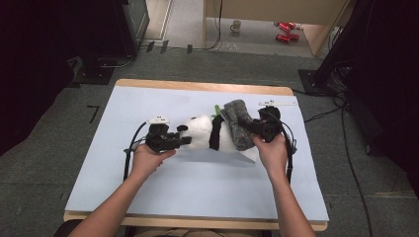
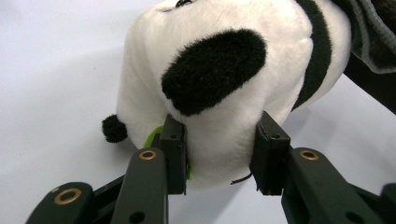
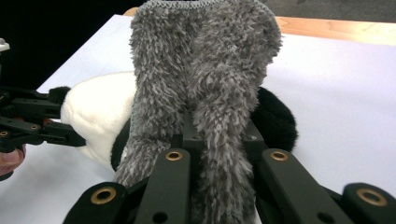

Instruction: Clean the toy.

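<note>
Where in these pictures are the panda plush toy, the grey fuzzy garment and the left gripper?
panda plush toy (image 1: 201, 129): high view, white head.
grey fuzzy garment (image 3: 205, 65): right gripper view, shaggy middle.
left gripper (image 2: 219, 156): left gripper view, between its fingertips.

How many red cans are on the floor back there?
2, as far as shows: one red can lies beyond the table, the other can just in front of it. More may be hidden.

Grey carpet floor (image 1: 44, 163) surrounds a pale-topped table (image 1: 188, 187) (wooden-edged), cables trailing.
</note>
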{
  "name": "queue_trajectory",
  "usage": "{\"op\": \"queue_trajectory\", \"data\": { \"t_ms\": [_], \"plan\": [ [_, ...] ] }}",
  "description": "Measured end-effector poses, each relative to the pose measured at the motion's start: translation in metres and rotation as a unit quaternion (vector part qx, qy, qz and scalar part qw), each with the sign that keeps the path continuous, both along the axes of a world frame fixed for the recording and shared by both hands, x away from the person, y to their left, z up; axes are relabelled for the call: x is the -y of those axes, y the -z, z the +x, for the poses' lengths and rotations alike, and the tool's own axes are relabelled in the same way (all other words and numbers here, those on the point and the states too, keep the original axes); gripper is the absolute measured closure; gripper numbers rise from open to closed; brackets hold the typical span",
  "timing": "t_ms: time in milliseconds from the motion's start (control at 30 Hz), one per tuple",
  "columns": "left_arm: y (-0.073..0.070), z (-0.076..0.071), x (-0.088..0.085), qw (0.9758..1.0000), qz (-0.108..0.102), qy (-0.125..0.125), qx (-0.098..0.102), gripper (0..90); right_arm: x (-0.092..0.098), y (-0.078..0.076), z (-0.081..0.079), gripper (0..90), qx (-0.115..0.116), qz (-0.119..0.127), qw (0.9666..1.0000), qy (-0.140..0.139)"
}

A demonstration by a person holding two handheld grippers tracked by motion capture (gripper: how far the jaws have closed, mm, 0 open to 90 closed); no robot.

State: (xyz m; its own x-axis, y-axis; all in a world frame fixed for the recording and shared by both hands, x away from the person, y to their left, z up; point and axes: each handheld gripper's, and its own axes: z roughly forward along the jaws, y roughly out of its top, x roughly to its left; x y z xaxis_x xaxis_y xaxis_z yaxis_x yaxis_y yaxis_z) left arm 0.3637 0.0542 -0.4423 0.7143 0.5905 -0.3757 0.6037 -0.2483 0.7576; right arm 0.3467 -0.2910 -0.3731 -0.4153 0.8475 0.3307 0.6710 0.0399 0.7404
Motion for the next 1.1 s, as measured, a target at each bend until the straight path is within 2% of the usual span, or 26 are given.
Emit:
{"op": "queue_trajectory", "data": {
  "t_ms": [133, 233, 400, 600, 700, 800, 933, 1100],
  "plan": [
    [-0.003, 0.002, -0.002, 0.9999, 0.007, 0.004, -0.005, 63.1, 0.009, 0.001, 0.001, 79.7, -0.006, 0.021, 0.9998, 0.001],
    [-0.003, 0.003, -0.003, 0.9999, 0.008, 0.003, -0.009, 63.1, 0.016, 0.0, 0.0, 79.5, -0.006, 0.025, 0.9996, 0.008],
    [-0.002, 0.003, -0.005, 0.9998, 0.005, 0.0, -0.018, 63.1, 0.026, -0.001, -0.001, 79.4, -0.006, 0.026, 0.9994, 0.022],
    [-0.002, 0.006, -0.011, 0.9996, 0.005, -0.007, -0.027, 63.4, 0.037, 0.001, -0.002, 79.5, -0.013, 0.013, 0.9987, 0.047],
    [-0.002, 0.008, -0.015, 0.9994, 0.002, -0.007, -0.034, 63.3, 0.045, 0.002, -0.002, 79.4, -0.018, 0.018, 0.9981, 0.056],
    [-0.005, 0.006, -0.017, 0.9995, 0.011, -0.006, -0.028, 63.4, 0.05, 0.002, -0.003, 79.1, -0.016, 0.042, 0.9979, 0.047],
    [-0.007, 0.006, -0.024, 0.9992, 0.008, -0.01, -0.039, 63.4, 0.049, 0.0, -0.005, 79.1, -0.012, 0.048, 0.9979, 0.042],
    [-0.008, 0.006, -0.024, 0.999, 0.002, -0.008, -0.044, 63.7, 0.038, -0.015, -0.012, 79.0, 0.011, 0.054, 0.9982, 0.023]
  ]
}}
